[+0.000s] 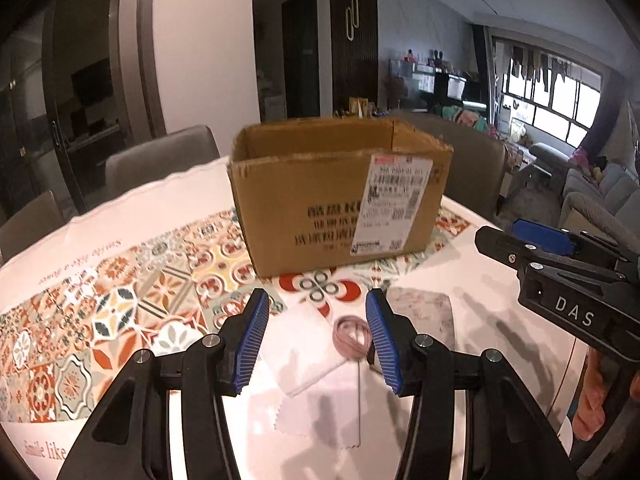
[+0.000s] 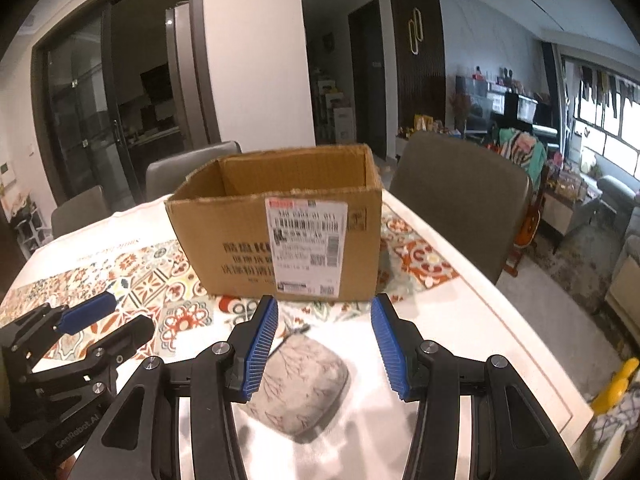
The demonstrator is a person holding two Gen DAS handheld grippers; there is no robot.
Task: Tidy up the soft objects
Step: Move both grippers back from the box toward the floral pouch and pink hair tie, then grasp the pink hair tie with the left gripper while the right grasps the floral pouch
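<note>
An open cardboard box (image 1: 340, 196) with a white shipping label stands on the patterned tablecloth; it also shows in the right wrist view (image 2: 280, 236). My left gripper (image 1: 316, 344) is open above a pink hair tie (image 1: 352, 338), a folded white cloth (image 1: 300, 352) and a thin white cloth with a zigzag edge (image 1: 320, 412). A grey patterned soft pouch (image 1: 424, 316) lies to the right. My right gripper (image 2: 324, 352) is open and empty, hovering over that pouch (image 2: 300, 388). Each gripper shows in the other's view: the right one (image 1: 560, 264), the left one (image 2: 80, 332).
Grey chairs (image 2: 460, 196) stand behind the table (image 2: 500, 340), more at the back left (image 1: 160, 160). The table's right edge drops to the floor. A yellow object (image 2: 616, 384) lies beyond that edge.
</note>
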